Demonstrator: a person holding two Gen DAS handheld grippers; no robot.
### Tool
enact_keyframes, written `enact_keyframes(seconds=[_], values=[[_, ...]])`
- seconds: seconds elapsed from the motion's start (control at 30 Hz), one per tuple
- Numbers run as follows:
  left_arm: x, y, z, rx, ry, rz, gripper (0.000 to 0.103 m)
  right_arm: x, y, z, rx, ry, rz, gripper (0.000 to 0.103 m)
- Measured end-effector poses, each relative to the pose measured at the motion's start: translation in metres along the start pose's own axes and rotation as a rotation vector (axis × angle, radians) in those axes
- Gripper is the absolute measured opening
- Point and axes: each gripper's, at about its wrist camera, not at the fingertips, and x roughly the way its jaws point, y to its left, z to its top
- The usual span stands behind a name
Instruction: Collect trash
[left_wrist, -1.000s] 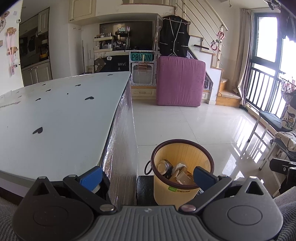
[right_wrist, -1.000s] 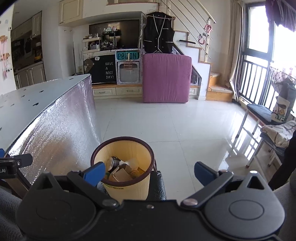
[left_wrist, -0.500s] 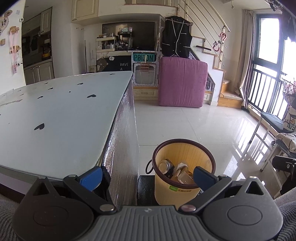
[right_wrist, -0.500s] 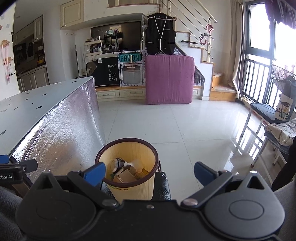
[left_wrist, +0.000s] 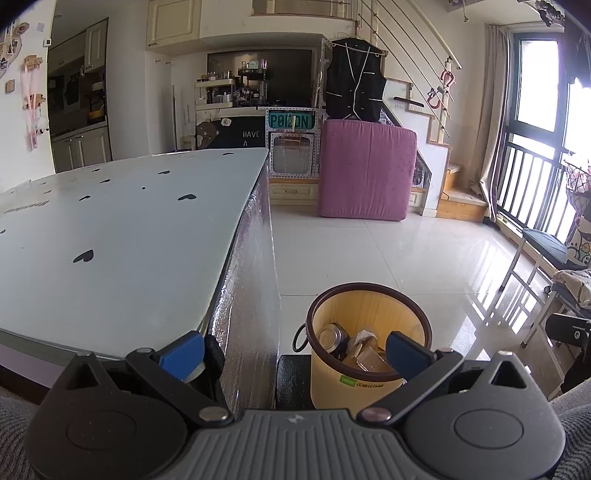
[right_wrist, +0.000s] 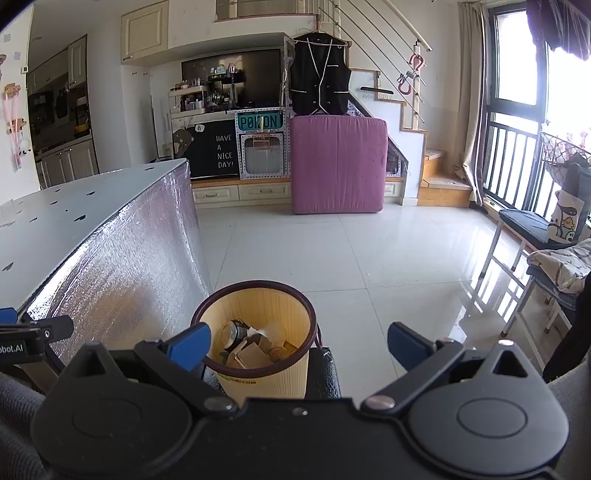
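Trash (left_wrist: 364, 349) lies inside a yellow bin (left_wrist: 369, 384) with a dark brown rim, which stands on the tiled floor (left_wrist: 388, 254) just beside the end of the worktop (left_wrist: 110, 236). Among the contents are a metal can (left_wrist: 330, 336), crumpled white paper (left_wrist: 364, 338) and brown cardboard scraps (left_wrist: 369, 360). From the right wrist view the same bin (right_wrist: 266, 373) shows the can (right_wrist: 233, 332) on the left of the pile and the cardboard (right_wrist: 251, 356) towards the front. A black block (left_wrist: 291, 376) sits at the foot of the bin, touching it.

The left hand-held gripper (left_wrist: 293, 352) is released, its blue-tipped fingers (left_wrist: 183, 354) spread wide and holding nothing; one tip overlaps the corner of the worktop, the other the bin's near rim. The right hand-held gripper (right_wrist: 299, 343) is likewise spread and empty, with its left fingertip in front of the bin's rim and its right one over bare floor.

The worktop has a white top scattered with small black heart shapes and a silvery foil-like side. Across the room a pink mattress (left_wrist: 367, 170) leans upright near the stairs, with a black vest (left_wrist: 354, 90) hanging above it.
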Motion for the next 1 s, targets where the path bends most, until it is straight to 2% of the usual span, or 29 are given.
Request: enact_keyframes(seconds=[1.0], values=[[-0.0027, -0.0012, 0.0033, 0.004, -0.005, 0.004, 0.103, -0.0004, -0.0001, -0.0001, 0.002, -0.001, 0.000, 0.103]])
